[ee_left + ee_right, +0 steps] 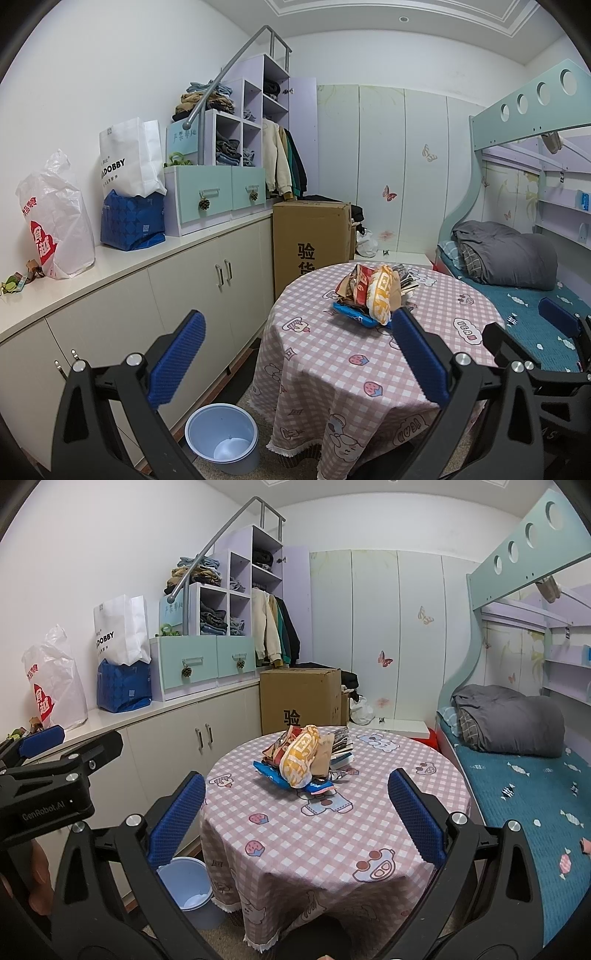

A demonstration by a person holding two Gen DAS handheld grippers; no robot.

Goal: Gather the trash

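On the round table [332, 834] ahead, the wrappers [301, 762] sit heaped in a loose pile. Both my left claw [297, 363] and right claw [295, 821] are spread wide, empty. Grabbing carelessly could scatter pieces past the bin [221, 437] below.

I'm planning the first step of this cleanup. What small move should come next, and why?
Probably bring the right gripper forward over the table toward the wrapper pile. Both grippers are open and empty, short of the pile, and the bin waits on the floor beside the table.
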